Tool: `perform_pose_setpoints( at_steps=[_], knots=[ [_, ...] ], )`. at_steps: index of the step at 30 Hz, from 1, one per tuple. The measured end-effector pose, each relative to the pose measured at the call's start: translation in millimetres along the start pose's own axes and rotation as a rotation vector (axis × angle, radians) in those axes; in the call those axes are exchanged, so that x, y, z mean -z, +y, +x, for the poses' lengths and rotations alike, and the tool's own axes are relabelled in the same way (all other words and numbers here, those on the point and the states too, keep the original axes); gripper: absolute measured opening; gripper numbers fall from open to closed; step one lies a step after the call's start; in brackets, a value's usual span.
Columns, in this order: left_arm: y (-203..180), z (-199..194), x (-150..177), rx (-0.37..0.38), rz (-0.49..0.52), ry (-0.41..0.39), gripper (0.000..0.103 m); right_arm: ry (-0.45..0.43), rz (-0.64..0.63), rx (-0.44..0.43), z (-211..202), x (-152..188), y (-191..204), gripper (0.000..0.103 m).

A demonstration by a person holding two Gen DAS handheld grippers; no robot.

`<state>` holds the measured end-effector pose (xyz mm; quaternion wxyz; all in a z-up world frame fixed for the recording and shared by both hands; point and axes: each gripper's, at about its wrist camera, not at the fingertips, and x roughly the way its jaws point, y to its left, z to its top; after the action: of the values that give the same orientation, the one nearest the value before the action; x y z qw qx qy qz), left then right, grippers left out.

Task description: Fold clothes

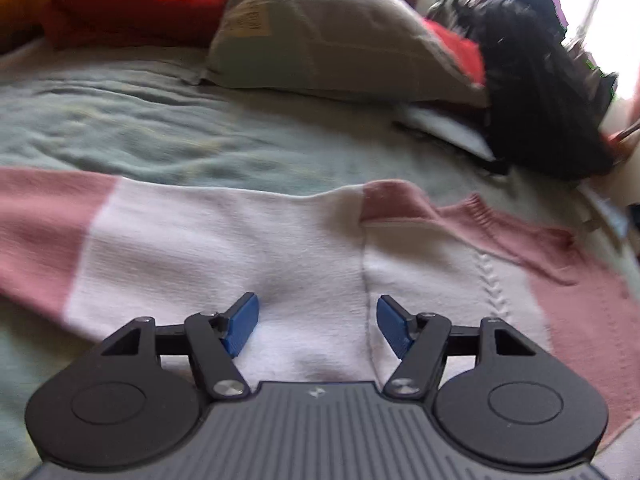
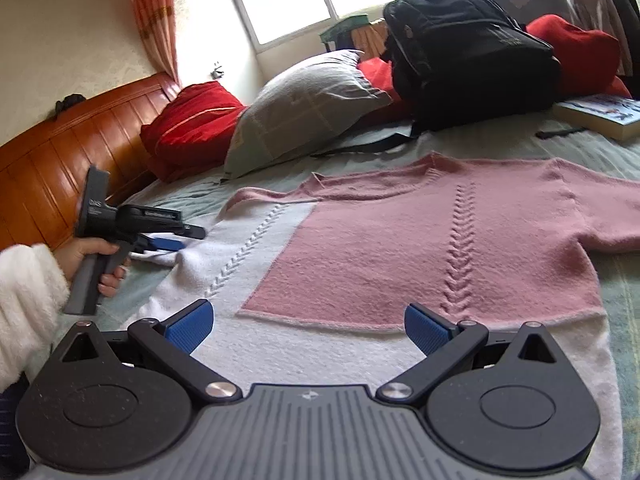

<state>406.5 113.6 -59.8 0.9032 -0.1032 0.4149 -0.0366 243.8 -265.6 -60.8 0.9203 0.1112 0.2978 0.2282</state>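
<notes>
A pink and white knit sweater lies flat on the bed, collar towards the pillows. In the left wrist view its white left sleeve stretches to the left and ends in pink. My left gripper is open, just above the white sleeve near the shoulder seam; it also shows in the right wrist view, held by a hand at the sweater's left side. My right gripper is open and empty, above the white hem band at the sweater's bottom edge.
A grey pillow, red pillows and a black backpack lie at the head of the bed. A book sits at the far right. A wooden headboard runs along the left. The bed has a pale green blanket.
</notes>
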Motion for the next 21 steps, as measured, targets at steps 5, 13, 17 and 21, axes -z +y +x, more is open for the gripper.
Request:
perform_pose_setpoints(
  at_steps=[5, 13, 17, 21],
  knots=[
    [-31.7, -5.6, -23.4, 0.176, -0.074, -0.025, 0.083, 0.011, -0.012, -0.011, 0.7, 2.1, 3.2, 0.103],
    [-55.0, 60.9, -44.6, 0.267, -0.184, 0.028, 0.087, 0.044, -0.024, -0.022, 9.0, 7.0, 3.1, 0.103],
    [-39.8, 92.6, -53.3, 0.259, -0.281, -0.006, 0.088, 0.069, -0.002, -0.02, 15.8, 10.6, -4.0, 0.103],
    [-42.3, 101.5, -63.7, 0.238, -0.274, -0.041, 0.093, 0.066, 0.015, -0.028, 16.5, 11.3, -7.6, 0.103]
  ],
)
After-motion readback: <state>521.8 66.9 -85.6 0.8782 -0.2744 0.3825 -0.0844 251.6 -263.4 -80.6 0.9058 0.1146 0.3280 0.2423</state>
